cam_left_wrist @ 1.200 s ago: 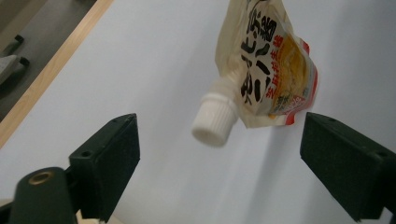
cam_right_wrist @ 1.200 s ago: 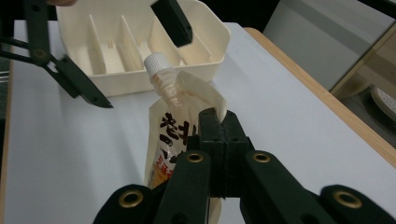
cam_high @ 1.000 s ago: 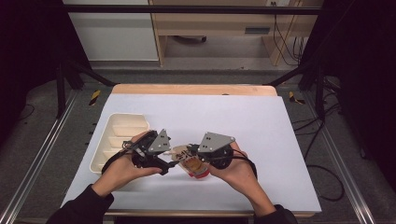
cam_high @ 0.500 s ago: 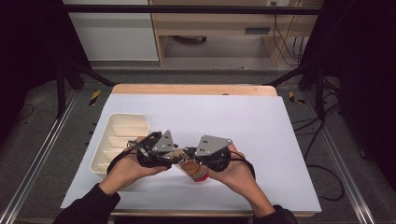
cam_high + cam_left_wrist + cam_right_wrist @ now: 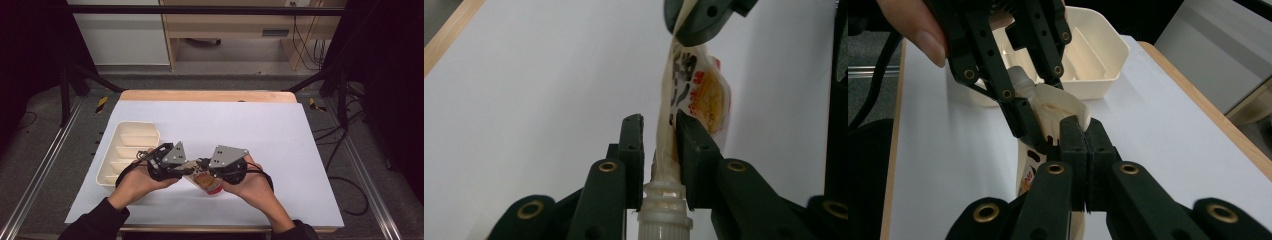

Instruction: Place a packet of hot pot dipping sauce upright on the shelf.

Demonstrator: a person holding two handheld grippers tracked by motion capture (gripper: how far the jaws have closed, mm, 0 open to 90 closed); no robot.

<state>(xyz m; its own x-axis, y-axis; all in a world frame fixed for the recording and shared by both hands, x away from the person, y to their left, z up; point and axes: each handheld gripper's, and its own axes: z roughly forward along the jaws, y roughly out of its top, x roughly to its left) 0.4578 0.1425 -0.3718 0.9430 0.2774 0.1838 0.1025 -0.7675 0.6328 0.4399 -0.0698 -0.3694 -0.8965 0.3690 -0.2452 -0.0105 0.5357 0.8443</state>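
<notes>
A cream spouted pouch (image 5: 207, 182) with red and yellow print hangs between my two grippers near the table's front edge. My left gripper (image 5: 187, 166) points right. In the left gripper view its jaws (image 5: 659, 135) stand close on either side of the pouch (image 5: 701, 95), just above the white screw spout (image 5: 665, 210). My right gripper (image 5: 205, 169) points left. In the right gripper view that gripper (image 5: 1087, 132) is pressed shut on the pouch's top edge (image 5: 1058, 105). The pouch's printed body dangles below the jaws.
A cream divided tray (image 5: 137, 125) stands at the table's left, just behind my left hand, with its near corner (image 5: 1098, 65) close to the grippers. The white table sheet (image 5: 250, 125) stretches bare to the back and right, up to a wooden rear edge (image 5: 210, 95).
The two grippers have drawn slightly closer together, and the pouch hangs a touch lower. Both grips look the same as before.
</notes>
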